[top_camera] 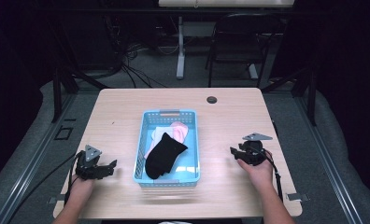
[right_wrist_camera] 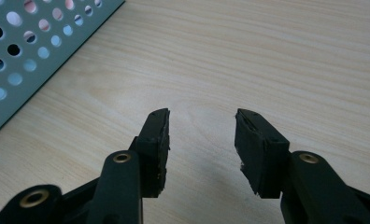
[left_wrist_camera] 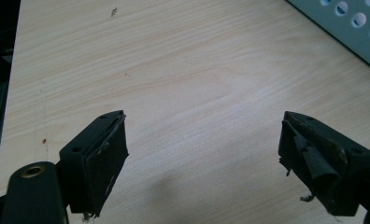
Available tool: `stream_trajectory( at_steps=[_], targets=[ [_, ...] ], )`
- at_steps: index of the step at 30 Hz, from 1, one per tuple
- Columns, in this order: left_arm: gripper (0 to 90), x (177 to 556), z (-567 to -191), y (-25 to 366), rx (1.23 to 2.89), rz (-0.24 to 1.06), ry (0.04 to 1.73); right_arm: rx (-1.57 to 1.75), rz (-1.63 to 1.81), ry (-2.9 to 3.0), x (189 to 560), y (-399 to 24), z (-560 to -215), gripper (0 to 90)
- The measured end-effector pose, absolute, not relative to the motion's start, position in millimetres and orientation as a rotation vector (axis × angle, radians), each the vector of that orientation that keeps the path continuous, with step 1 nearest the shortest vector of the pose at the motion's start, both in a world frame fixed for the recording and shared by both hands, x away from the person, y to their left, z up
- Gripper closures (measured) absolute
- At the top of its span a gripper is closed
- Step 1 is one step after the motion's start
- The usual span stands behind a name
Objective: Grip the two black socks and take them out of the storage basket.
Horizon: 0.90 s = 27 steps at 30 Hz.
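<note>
Socks sat piled in the blue basket (top_camera: 190, 140) at the middle of the desk (top_camera: 230, 116) — a black sock (top_camera: 164, 154) lay on top, running lengthwise from the basket's middle down toward its near end, and a pink sock (top_camera: 179, 129) and a white one (top_camera: 158, 133) peeked out from beneath it toward the far end. The basket itself stood squarely between the two hands, its perforated walls upright.

Off to the left, the left hand-held gripper (top_camera: 112, 164) rested low over the bare wood, near the basket's left wall but apart from it, its tips turned toward the basket. In the left gripper view its jaws stood wide apart with nothing between them but desk grain, and the worn pads (left_wrist_camera: 109, 161) showed frayed edges; a corner of the basket wall (left_wrist_camera: 356, 28) came in at the upper right.

Over on the right, the right hand-held gripper (top_camera: 233, 153) was held just above the desk, clear of the basket's right wall, tips also aimed inward. Its jaws were spread too, though set closer than the left pair looked — nothing was caught between them, just pale wood. The basket's holed side (right_wrist_camera: 29, 51) filled the upper left corner of the right gripper view, with a hint of pink showing through the holes.

Both hands came in from the near edge, a cable trailing from each tool.
</note>
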<state>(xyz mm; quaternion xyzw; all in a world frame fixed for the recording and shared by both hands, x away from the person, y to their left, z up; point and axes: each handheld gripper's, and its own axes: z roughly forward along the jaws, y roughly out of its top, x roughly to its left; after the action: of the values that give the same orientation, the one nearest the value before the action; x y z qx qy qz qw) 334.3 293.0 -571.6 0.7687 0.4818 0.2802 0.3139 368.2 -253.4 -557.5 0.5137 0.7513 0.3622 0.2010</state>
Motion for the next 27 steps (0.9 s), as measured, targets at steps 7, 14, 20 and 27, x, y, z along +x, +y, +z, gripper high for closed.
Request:
stream_trajectory(
  at_steps=[7,14,20,27],
  targets=[
    [15.6,333.5,-570.9,294.7,2.023,0.74,1.275,1.422,1.009,2.122,371.4,-251.5,-558.3,55.1],
    [15.5,331.6,-570.7,292.9,2.039,0.736,1.259,1.411,1.01,2.132,369.3,-249.5,-556.8,55.2],
    [15.5,330.5,-570.8,290.1,2.055,0.733,1.229,1.395,0.992,2.154,368.0,-247.5,-555.0,55.3],
    [15.6,332.3,-570.6,288.5,2.06,0.734,1.229,1.359,0.949,2.193,364.1,-241.1,-549.9,55.1]
  ],
)
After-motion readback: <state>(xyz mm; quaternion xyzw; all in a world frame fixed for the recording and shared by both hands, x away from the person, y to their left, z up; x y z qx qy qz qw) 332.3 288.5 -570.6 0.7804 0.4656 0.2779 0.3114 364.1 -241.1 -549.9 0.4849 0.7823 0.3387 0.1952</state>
